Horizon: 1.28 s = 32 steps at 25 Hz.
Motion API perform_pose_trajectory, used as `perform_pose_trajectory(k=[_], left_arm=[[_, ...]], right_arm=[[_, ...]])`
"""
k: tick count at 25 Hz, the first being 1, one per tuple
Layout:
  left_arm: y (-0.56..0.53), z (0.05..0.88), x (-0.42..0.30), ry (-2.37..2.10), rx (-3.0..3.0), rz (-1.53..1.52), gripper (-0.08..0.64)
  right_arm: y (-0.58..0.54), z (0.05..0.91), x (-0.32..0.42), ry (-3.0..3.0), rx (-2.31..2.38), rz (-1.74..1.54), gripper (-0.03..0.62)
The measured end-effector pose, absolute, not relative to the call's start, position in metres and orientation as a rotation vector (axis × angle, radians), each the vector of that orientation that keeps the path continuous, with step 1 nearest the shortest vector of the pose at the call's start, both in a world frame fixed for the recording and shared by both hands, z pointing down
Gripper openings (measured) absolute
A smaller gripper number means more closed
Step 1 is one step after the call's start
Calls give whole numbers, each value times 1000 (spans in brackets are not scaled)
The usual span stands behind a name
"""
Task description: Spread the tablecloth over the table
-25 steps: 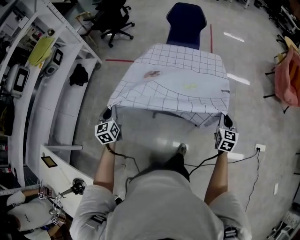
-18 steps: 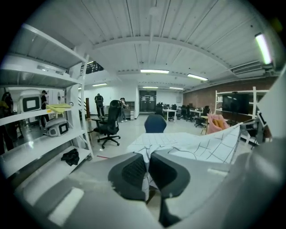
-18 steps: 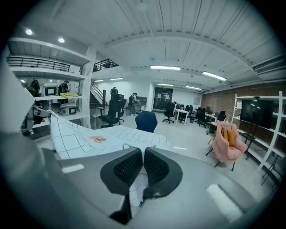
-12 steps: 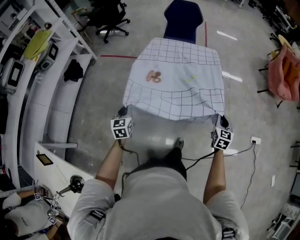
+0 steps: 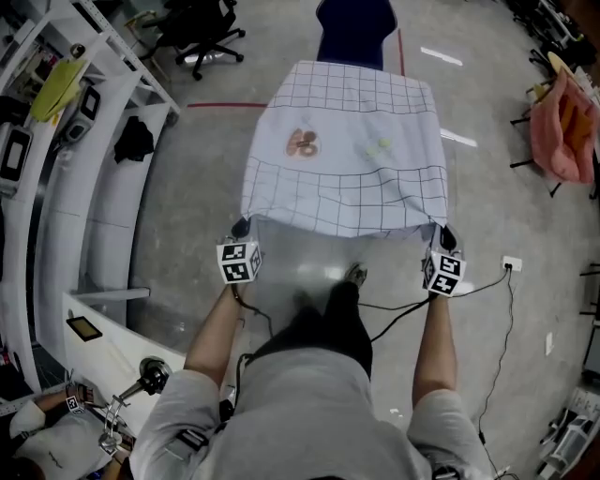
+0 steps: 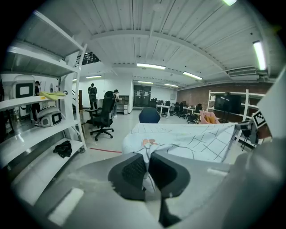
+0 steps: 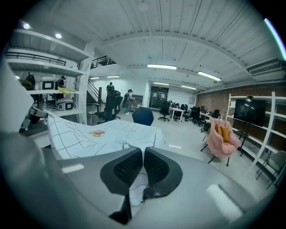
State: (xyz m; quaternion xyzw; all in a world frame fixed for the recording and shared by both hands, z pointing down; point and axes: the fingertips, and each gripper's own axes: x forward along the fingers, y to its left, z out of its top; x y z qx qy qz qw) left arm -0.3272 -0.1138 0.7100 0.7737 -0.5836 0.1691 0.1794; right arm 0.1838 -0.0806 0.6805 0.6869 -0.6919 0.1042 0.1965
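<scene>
Now the tablecloth (image 5: 347,159) lies lower and flatter than a second ago: then it billowed with its near edge raised, and here that edge hangs down in a shallow curve. Both grippers have come down with it, and the cloth covers the table so fully that none of it shows. There is one cloth, white with a dark grid, bearing two prints, a reddish-brown print (image 5: 302,143) and a pale yellow-green print (image 5: 378,146). Two grippers hold it, and one blue chair (image 5: 354,23) stands beyond its far end. The left gripper (image 6: 146,167) is closed on the near left corner and the right gripper (image 7: 143,172) on the near right. At each, fabric is pinched between the pads, a small flap hanging below.
</scene>
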Motion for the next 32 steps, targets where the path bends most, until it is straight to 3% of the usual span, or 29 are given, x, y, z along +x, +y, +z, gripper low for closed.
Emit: perform_pose_trajectory(k=[9, 17, 20, 24, 28, 32], left_arm=[[-120, 770, -303, -1598, 2183, 558, 23], [-97, 835, -327, -1631, 1947, 616, 23], [-89, 847, -335, -1643, 1853, 564, 36], [-71, 855, -334, -1623, 1799, 555, 141], [-53, 855, -331, -1643, 1793, 597, 144], [-59, 837, -319, -1687, 1831, 592, 144]], right_arm=[[-75, 750, 169, -1886, 1873, 330, 9], [-52, 820, 198, -1798, 1852, 484, 10], [-52, 831, 209, -1768, 1862, 527, 87], [-45, 827, 210, -1775, 1903, 538, 156], [-45, 813, 202, -1817, 1926, 515, 137], [-65, 796, 168, -1900, 1882, 436, 49]])
